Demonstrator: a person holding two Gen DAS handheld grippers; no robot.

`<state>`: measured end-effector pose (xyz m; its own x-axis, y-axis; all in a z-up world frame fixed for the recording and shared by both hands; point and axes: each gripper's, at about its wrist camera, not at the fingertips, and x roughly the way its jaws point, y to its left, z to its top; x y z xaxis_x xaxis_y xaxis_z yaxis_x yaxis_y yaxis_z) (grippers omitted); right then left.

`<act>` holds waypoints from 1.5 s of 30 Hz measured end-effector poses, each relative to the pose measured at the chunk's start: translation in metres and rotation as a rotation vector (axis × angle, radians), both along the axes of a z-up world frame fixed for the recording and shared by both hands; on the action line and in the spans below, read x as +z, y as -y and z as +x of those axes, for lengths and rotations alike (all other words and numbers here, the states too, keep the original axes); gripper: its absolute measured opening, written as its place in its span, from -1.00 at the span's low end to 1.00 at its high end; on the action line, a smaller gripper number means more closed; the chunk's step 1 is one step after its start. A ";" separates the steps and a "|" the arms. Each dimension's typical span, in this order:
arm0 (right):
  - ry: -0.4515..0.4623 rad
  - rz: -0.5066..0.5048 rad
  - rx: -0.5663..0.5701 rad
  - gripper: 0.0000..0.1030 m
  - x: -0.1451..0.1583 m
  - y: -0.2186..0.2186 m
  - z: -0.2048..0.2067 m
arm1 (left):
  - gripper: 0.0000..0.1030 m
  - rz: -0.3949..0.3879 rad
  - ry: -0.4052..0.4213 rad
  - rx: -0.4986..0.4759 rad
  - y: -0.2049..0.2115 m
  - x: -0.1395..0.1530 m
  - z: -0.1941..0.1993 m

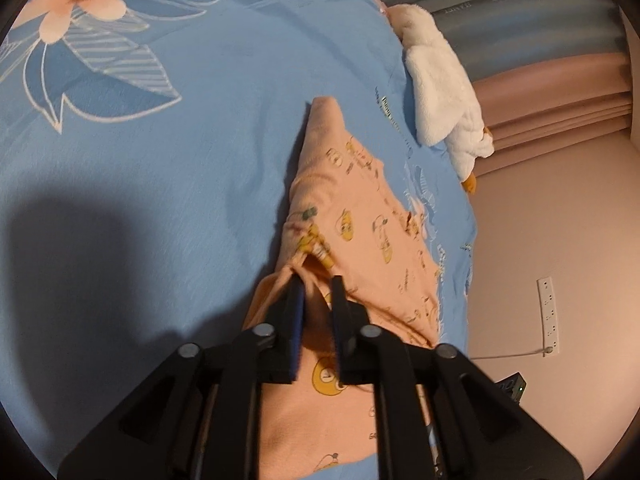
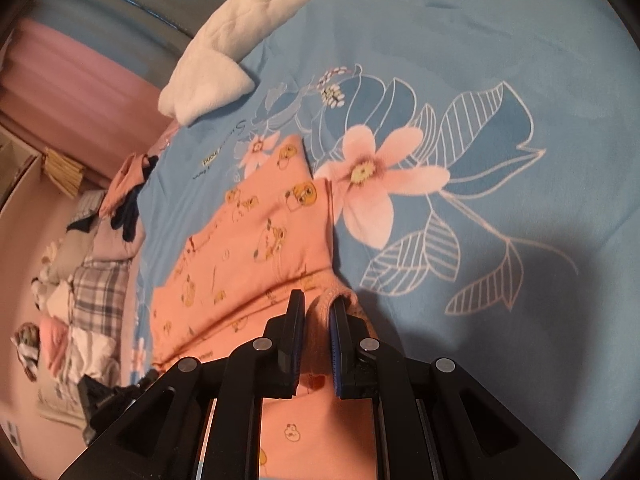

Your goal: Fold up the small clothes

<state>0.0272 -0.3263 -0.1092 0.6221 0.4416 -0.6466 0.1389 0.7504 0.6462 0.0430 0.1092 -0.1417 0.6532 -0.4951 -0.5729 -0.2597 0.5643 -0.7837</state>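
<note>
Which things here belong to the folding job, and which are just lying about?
In the job:
- peach printed garment
- left gripper
- right gripper
- blue floral bedsheet, the work surface

Lying about:
- white plush toy
- pile of other clothes
- wall power strip

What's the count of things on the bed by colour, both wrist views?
Peach, printed garment: 1
White, plush toy: 1
Blue, floral bedsheet underneath: 1
Total: 3
The mixed clothes pile lies beside the bed and is not counted.
</note>
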 end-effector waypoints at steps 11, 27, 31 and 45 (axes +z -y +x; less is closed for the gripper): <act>0.028 -0.145 -0.084 0.06 0.028 0.004 0.001 | -0.40 0.179 -0.017 -0.033 0.000 0.029 0.002; -0.061 -0.374 0.266 -0.62 0.010 -0.084 -0.018 | -0.59 0.351 -0.040 -0.371 0.074 0.017 -0.004; -0.051 -0.377 0.254 -0.62 0.010 -0.088 0.008 | -0.58 0.382 -0.032 -0.360 0.076 0.012 0.015; -0.046 -0.412 0.087 -0.49 0.031 -0.052 0.022 | -0.23 0.387 -0.004 -0.261 0.042 0.031 0.034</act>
<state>0.0493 -0.2746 -0.0778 0.5603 0.1901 -0.8062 0.0857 0.9548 0.2847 0.0771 0.0670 -0.1111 0.5323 -0.3922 -0.7502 -0.0724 0.8618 -0.5020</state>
